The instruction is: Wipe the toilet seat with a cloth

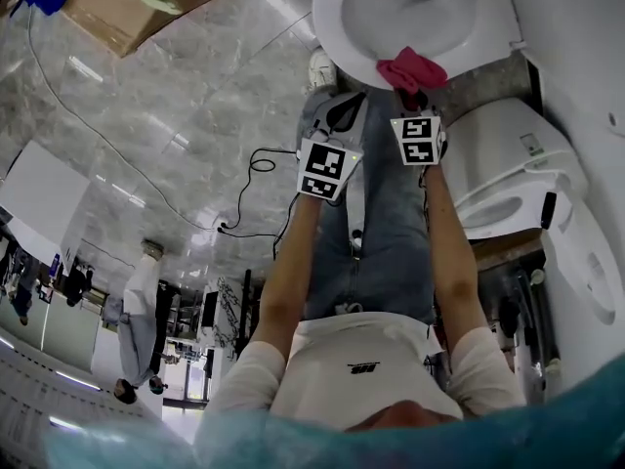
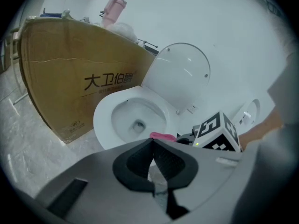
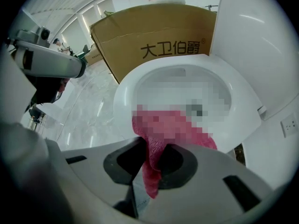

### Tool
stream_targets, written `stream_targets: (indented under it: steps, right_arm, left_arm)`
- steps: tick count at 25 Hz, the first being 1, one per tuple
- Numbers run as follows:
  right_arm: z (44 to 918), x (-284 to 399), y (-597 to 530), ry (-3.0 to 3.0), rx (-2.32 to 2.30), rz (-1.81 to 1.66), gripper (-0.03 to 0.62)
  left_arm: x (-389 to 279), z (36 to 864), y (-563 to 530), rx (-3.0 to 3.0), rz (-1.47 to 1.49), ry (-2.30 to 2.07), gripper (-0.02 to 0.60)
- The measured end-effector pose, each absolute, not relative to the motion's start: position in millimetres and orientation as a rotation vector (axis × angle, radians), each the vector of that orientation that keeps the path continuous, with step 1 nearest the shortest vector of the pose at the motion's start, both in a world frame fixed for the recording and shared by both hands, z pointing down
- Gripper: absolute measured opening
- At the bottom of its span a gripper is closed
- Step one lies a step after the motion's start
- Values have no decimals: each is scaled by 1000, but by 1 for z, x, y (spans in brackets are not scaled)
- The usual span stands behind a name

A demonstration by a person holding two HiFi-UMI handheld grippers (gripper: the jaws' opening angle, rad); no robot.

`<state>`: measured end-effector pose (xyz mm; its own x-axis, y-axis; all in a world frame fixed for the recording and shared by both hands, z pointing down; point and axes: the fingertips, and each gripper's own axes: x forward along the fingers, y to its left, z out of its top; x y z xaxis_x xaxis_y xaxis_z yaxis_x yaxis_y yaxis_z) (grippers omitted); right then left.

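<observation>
The white toilet seat [image 1: 337, 27] lies down around the bowl, with the lid [image 2: 180, 78] raised behind it. A pink cloth [image 1: 411, 69] rests on the seat's front rim. My right gripper [image 1: 416, 98] is shut on it. In the right gripper view the cloth [image 3: 163, 134] is pinched between the pads and spreads onto the seat [image 3: 135, 85]. My left gripper [image 1: 339, 115] hovers just left of the right one, short of the rim. It is shut and holds nothing, and its tips [image 2: 153, 142] meet. From the left gripper view the cloth [image 2: 162, 136] shows beside the right gripper's marker cube [image 2: 217, 132].
A big cardboard box [image 2: 70, 78] stands close beside the toilet on the marble floor [image 1: 176, 115]. Another white toilet [image 1: 508, 174] sits to my right. A black cable [image 1: 256, 164] loops on the floor near my legs. A person [image 1: 137, 330] stands far off.
</observation>
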<state>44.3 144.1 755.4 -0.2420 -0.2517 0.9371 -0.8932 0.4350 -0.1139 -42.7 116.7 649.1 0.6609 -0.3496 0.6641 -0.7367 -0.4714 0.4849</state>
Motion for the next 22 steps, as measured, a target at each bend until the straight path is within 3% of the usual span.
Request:
stream_targets:
  steps: [22]
  right_arm:
    - [756,-34,122,-1850,798,855,54]
  left_arm:
    - [-97,662,106,1986,609,-972,7]
